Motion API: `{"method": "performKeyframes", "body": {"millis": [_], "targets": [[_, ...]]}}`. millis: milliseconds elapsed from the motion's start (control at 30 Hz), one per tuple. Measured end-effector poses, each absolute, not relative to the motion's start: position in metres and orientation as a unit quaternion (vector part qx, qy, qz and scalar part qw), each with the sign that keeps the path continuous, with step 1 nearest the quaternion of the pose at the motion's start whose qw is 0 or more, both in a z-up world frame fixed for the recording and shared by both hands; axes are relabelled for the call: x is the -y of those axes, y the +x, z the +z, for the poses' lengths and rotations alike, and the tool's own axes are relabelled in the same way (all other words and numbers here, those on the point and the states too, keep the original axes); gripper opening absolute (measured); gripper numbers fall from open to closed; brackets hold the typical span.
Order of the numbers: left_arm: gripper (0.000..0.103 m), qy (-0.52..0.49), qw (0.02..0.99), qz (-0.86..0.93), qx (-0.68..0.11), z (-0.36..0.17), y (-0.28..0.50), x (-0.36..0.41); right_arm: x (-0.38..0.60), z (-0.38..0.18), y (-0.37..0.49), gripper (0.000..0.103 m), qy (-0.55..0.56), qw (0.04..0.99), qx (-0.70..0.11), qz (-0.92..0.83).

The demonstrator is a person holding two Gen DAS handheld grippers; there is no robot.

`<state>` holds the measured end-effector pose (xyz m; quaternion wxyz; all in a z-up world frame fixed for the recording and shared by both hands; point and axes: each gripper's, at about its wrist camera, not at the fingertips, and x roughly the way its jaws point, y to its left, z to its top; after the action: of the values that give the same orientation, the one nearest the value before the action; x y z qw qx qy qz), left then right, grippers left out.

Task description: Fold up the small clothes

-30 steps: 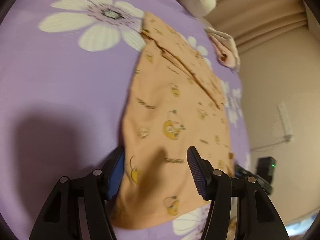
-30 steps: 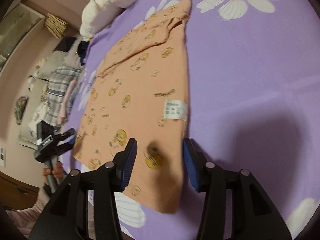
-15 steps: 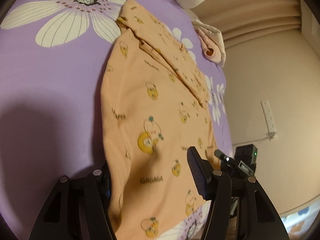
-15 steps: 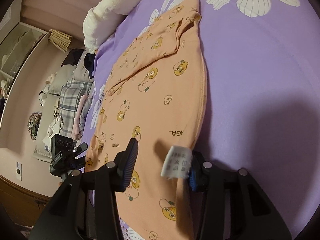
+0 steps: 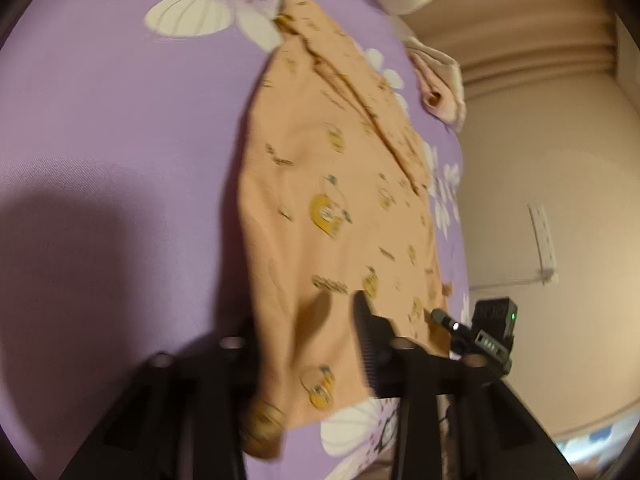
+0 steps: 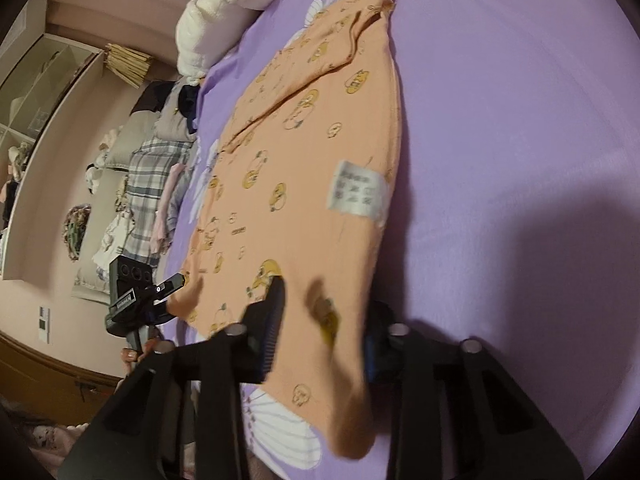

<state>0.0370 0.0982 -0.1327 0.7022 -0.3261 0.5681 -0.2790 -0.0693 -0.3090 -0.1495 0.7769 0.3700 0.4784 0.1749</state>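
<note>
The small peach-orange cotton shirt with yellow duck pictures (image 5: 332, 208) lay flat on the bed, on a purple bedsheet with big white flowers (image 5: 120, 140). Its near hem hung close to both cameras, and a white care label (image 6: 358, 194) showed near one side edge.

The step looked like the start of a fold: grabbing the two near corners of the shirt. The left gripper (image 5: 304, 344) sat at one corner and the right gripper (image 6: 320, 328) sat at the other.

The left jaws were closing and already narrow, with the shirt's hem bunched up between them. The picture was blurry, so it was hard to say if the pads were really pressing the cloth yet. The right jaws were closing too, with the other corner of the hem between them, and the cloth there looked pinched into a ridge, though a gap still showed beside it.

Next, I think both grips would need to be tight before any lifting. Then both corners should go up together and travel toward the collar end (image 6: 372, 4), kept level, so the shirt folds in half without a crooked edge
</note>
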Motion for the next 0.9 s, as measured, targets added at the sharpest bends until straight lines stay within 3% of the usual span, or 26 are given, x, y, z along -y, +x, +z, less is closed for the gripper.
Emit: {"method": "performKeyframes", "body": {"millis": [67, 200, 400, 900], "targets": [[0.012, -0.332, 0.700, -0.267, -0.573, -0.137, 0.040, -0.099, 0.308, -0.152, -0.063, 0.013, 0.366, 0.779, -0.480, 0.170], [0.003, -0.354, 0.693, -0.272, -0.566, -0.135, 0.038, -0.102, 0.304, -0.150, -0.060, 0.007, 0.350, 0.788, -0.479, 0.166], [0.000, -0.386, 0.695, -0.299, -0.527, -0.113, 0.036, -0.105, 0.307, -0.130, -0.063, 0.005, 0.372, 0.798, -0.435, 0.188], [0.000, -0.330, 0.753, -0.358, -0.442, -0.041, 0.043, -0.076, 0.306, -0.077, -0.055, 0.004, 0.365, 0.834, -0.349, 0.222]]}}
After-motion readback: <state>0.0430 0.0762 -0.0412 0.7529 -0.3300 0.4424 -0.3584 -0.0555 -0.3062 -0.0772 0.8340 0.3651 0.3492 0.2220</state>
